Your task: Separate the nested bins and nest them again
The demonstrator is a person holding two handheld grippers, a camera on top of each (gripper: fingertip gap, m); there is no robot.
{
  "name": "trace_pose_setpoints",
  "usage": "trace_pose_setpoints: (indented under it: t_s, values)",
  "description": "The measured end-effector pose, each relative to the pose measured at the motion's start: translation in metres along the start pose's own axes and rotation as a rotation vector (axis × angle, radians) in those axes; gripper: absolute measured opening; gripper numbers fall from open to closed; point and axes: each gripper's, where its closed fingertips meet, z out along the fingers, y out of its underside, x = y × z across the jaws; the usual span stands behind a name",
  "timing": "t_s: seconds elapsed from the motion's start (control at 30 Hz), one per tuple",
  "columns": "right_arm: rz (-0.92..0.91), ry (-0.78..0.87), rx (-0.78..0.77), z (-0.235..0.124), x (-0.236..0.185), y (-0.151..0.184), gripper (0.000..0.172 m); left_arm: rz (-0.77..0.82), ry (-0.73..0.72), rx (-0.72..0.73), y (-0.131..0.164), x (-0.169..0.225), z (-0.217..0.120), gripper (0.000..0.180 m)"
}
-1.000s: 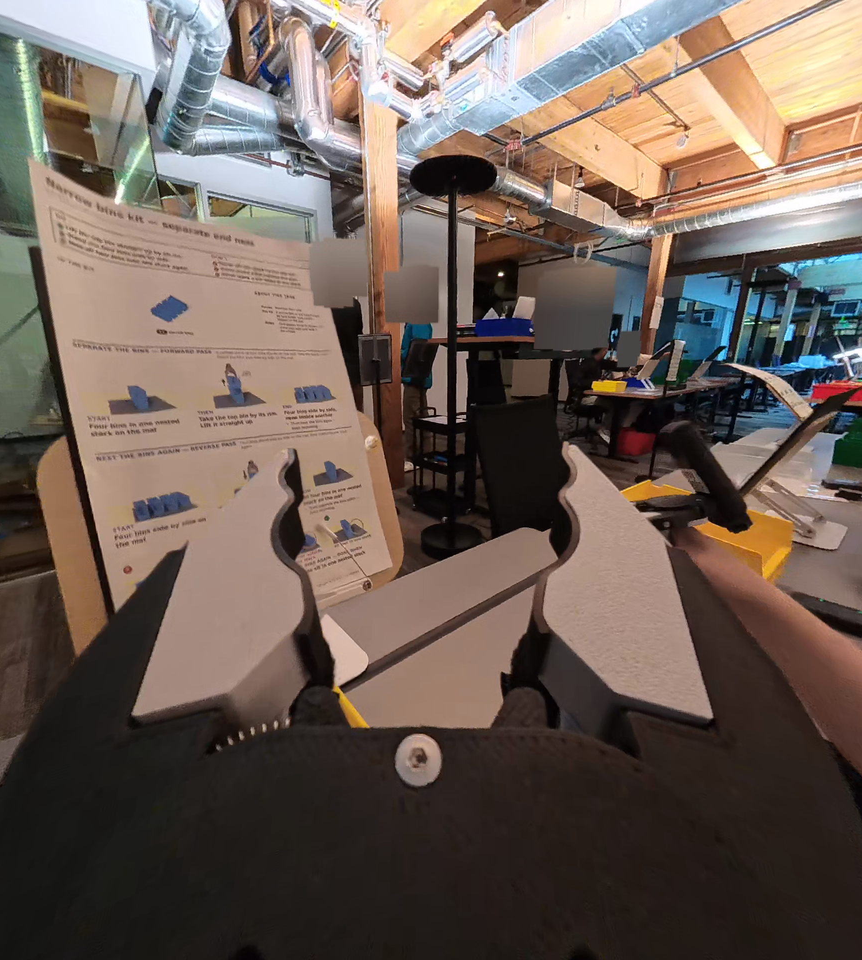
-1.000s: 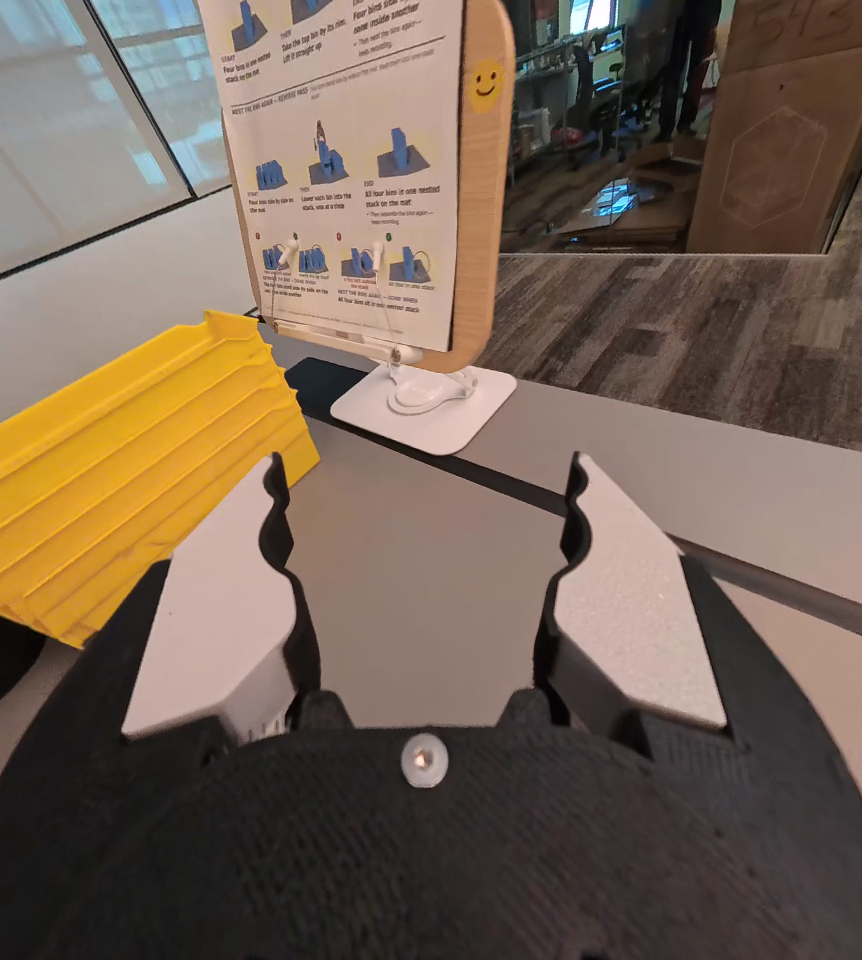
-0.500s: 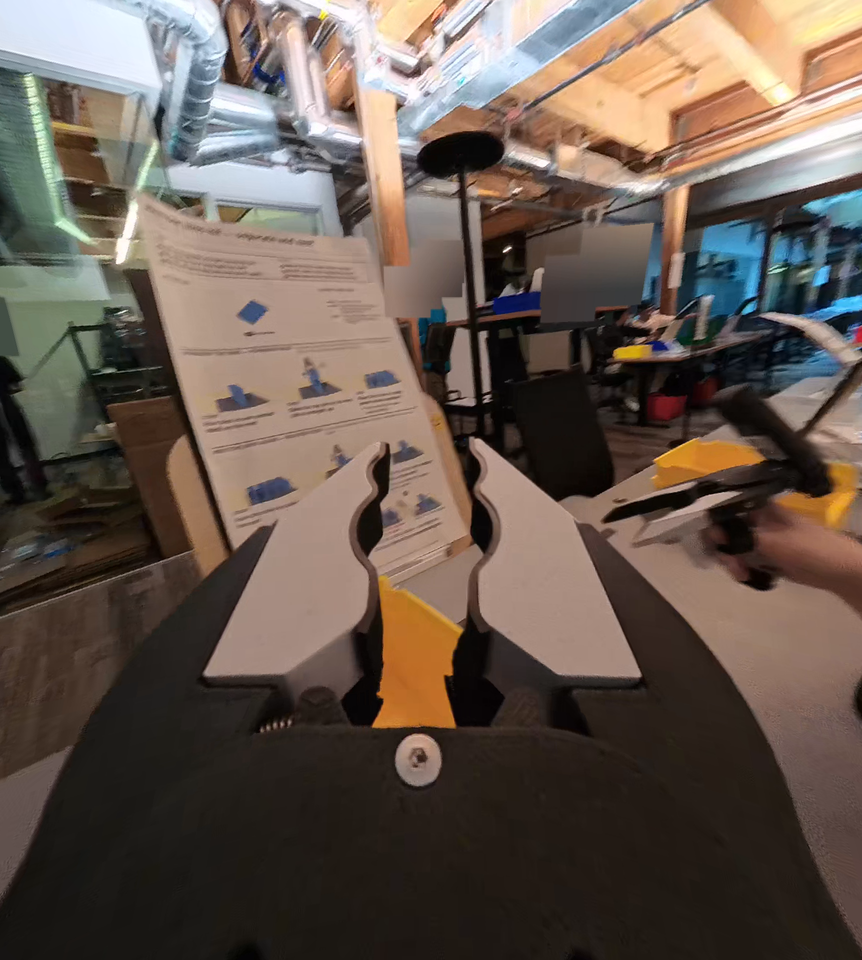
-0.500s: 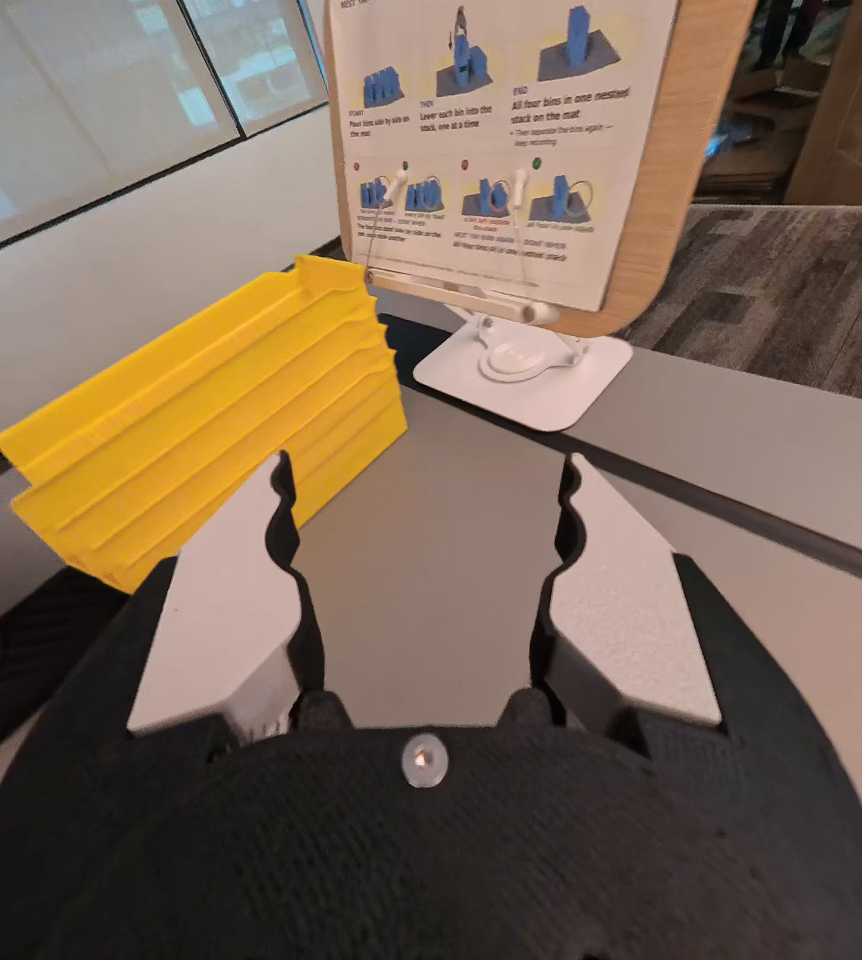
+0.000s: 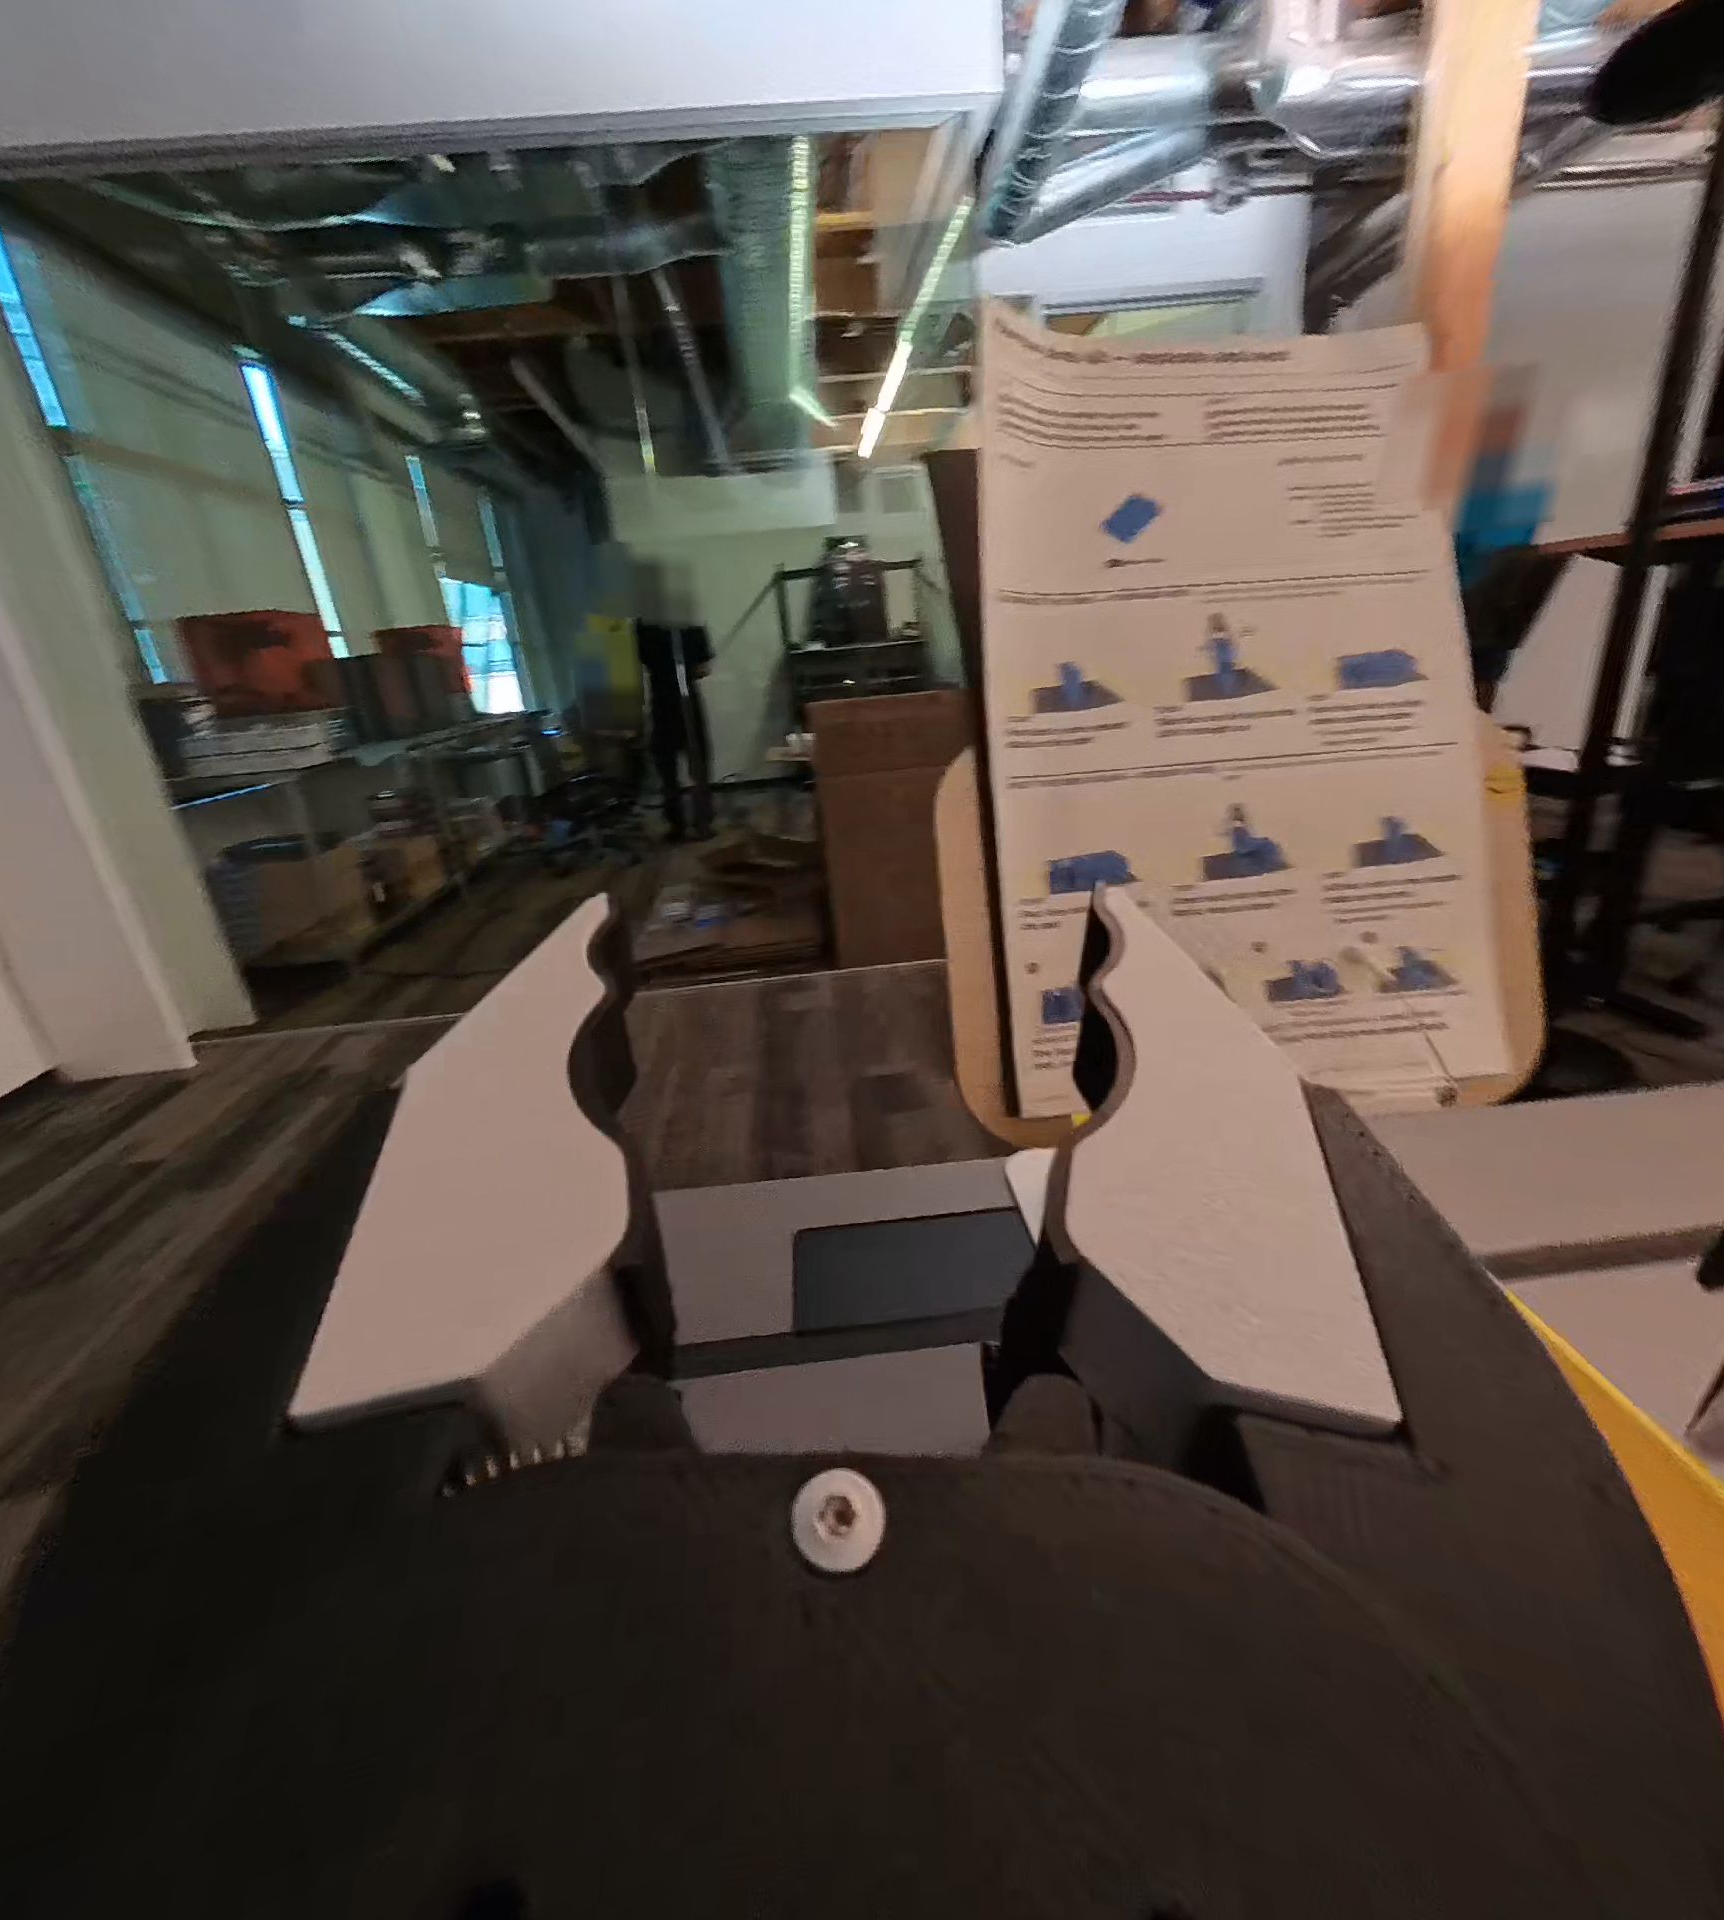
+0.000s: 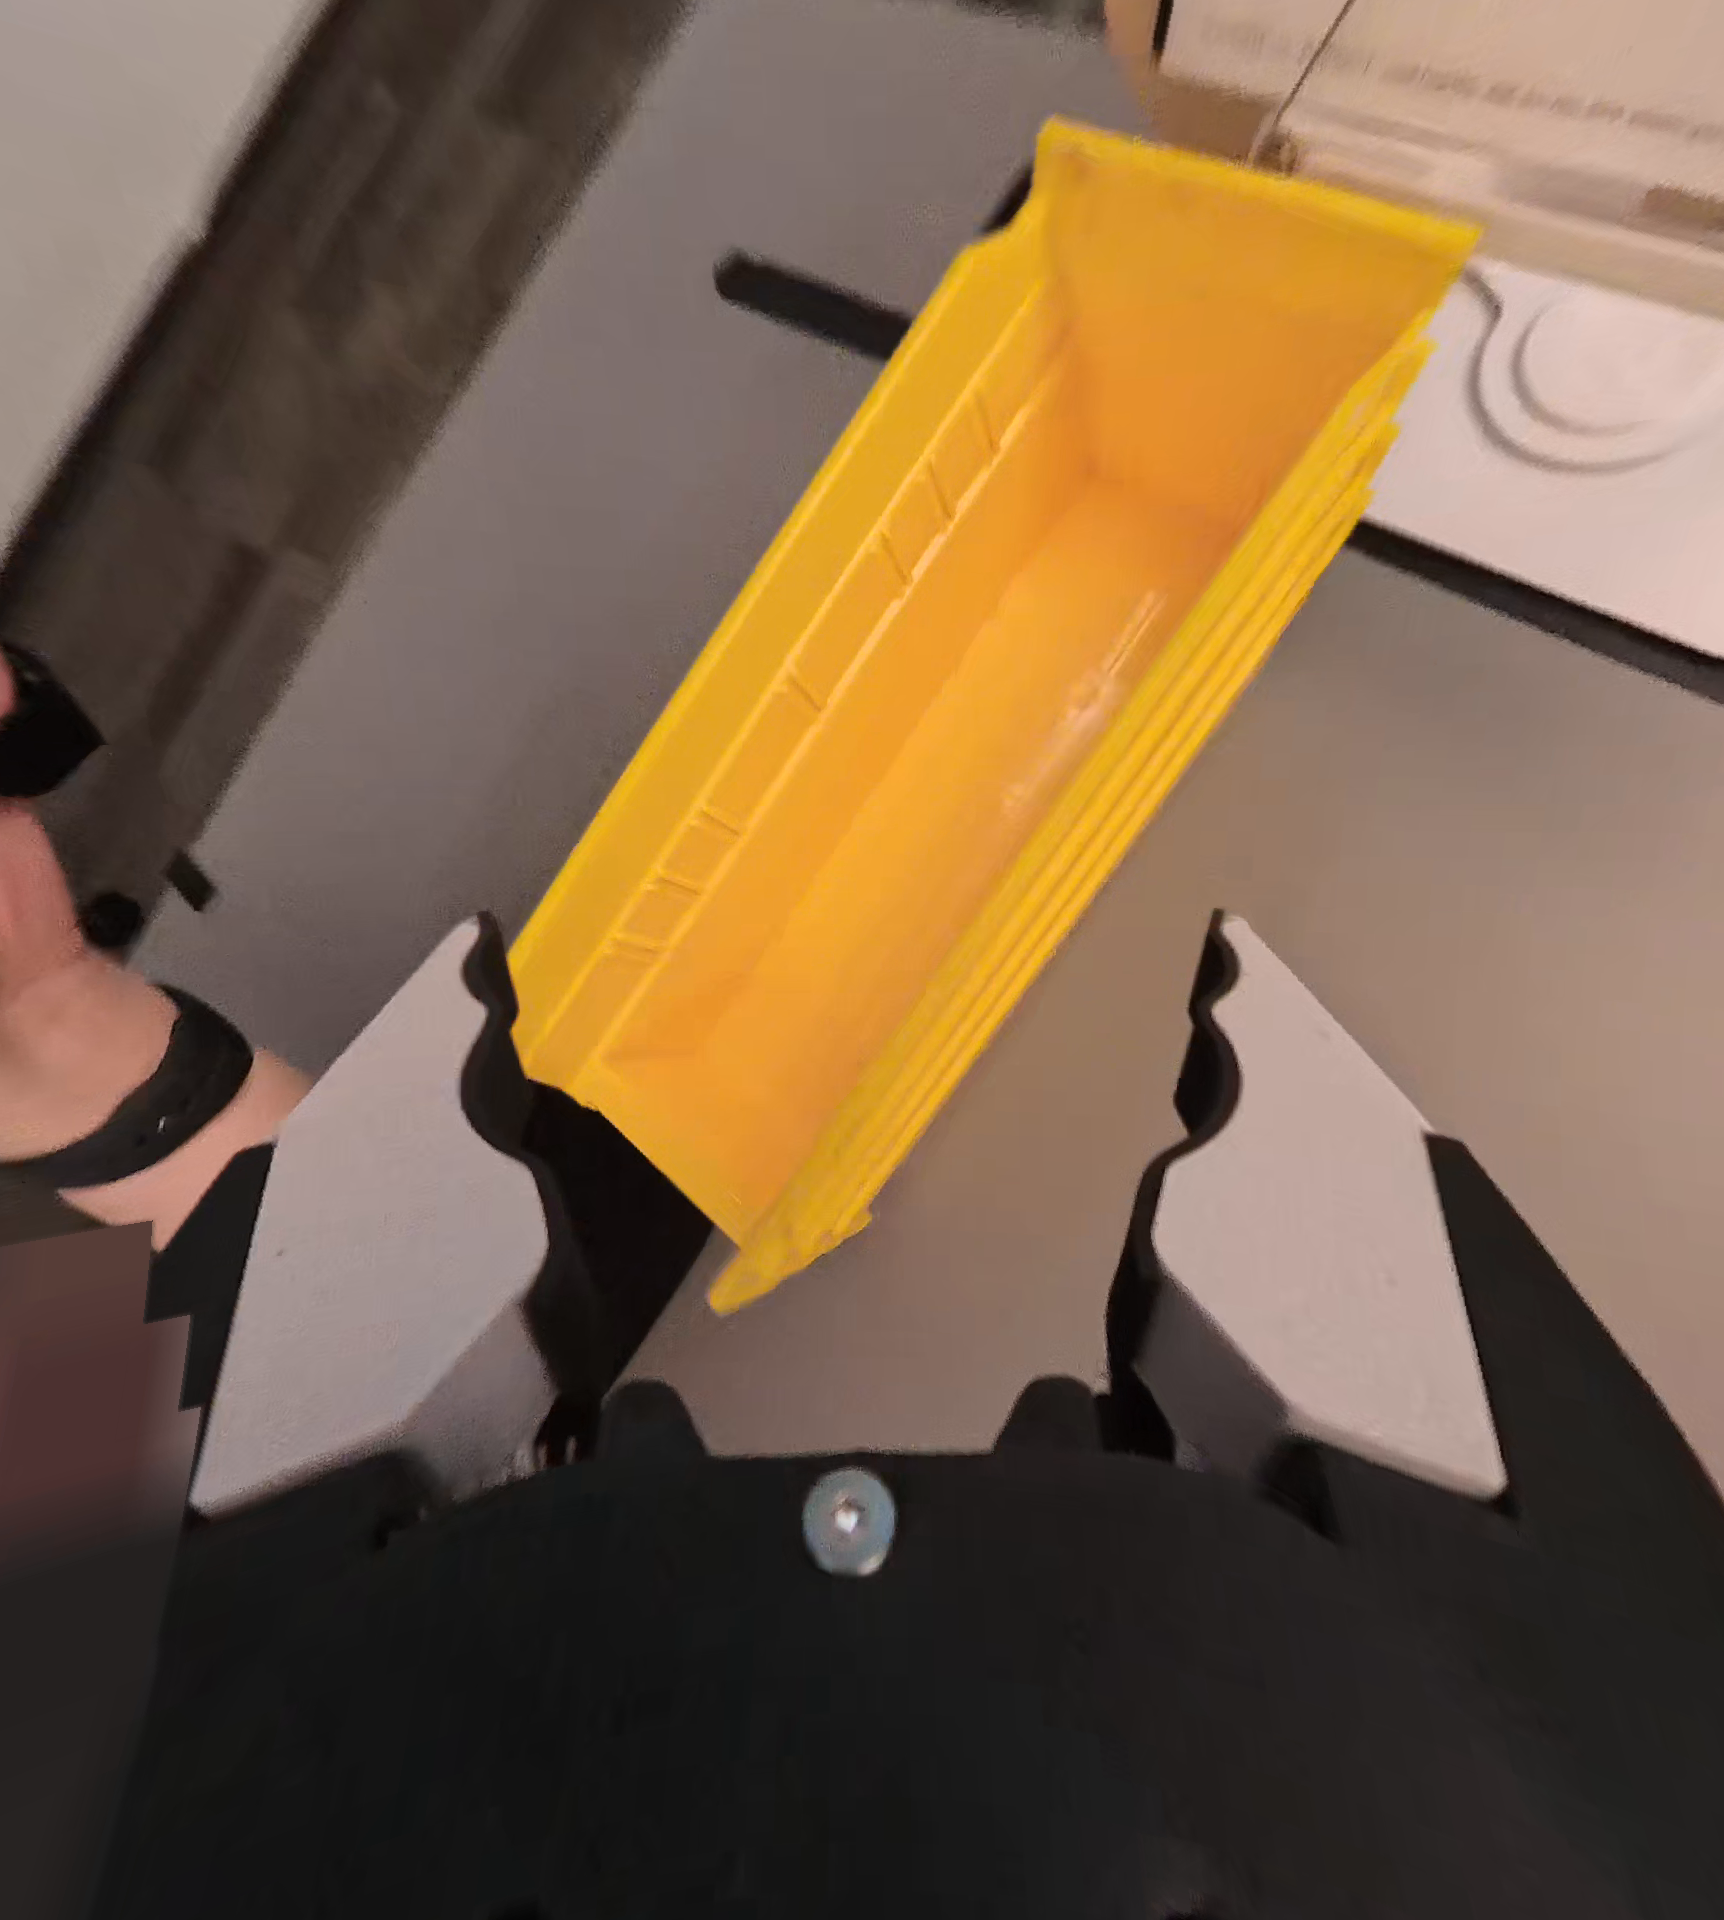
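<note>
A stack of nested yellow bins (image 6: 993, 644) lies on the grey table (image 6: 1460, 935), seen from above in the right wrist view. My right gripper (image 6: 853, 925) is open wide over the stack's near end. Its left finger (image 6: 401, 1143) is close to the stack's left corner and its right finger (image 6: 1315, 1195) stands well clear. My left gripper (image 5: 850, 904) is open with nothing between its fingers, and points out over the table's edge. A yellow bin edge (image 5: 1689, 1579) shows at the lower right of the left wrist view.
An instruction sheet on a wooden board (image 5: 1222, 727) stands to the right of the left gripper; its white base (image 6: 1616, 416) lies just beyond the stack. A hand with a black wristband (image 6: 27, 987) is at the left. Carpeted floor (image 5: 162, 1195) lies past the table edge.
My right gripper moved over the stack, tilted down and opened wider. My left gripper's jaws narrowed and then opened again, and it swung to the left, away from the bins.
</note>
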Motion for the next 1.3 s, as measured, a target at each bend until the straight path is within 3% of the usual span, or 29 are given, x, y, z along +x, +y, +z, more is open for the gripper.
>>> trace_pose_setpoints:
  t_s: [0.23,0.47,0.63,0.93,1.3]
  values:
    - [0.101,0.265,-0.248,0.060,-0.011,-0.005,0.141,0.025,-0.092,-0.042,0.017,-0.015,0.005,0.087]
    - [0.141,0.552,-0.477,0.084,0.017,0.021,0.149,-0.060,-0.054,-0.072,0.028,-0.016,0.008,0.088]
    - [0.334,0.521,-0.486,0.090,0.019,0.026,0.148,-0.078,-0.032,-0.065,0.026,-0.016,0.007,0.087]
    - [0.405,0.492,-0.496,0.084,0.013,0.021,0.117,-0.091,0.016,-0.113,0.034,-0.012,0.007,0.084]
    - [0.436,0.465,-0.531,0.075,0.010,0.019,0.112,-0.076,0.061,-0.123,0.031,0.006,0.009,0.081]
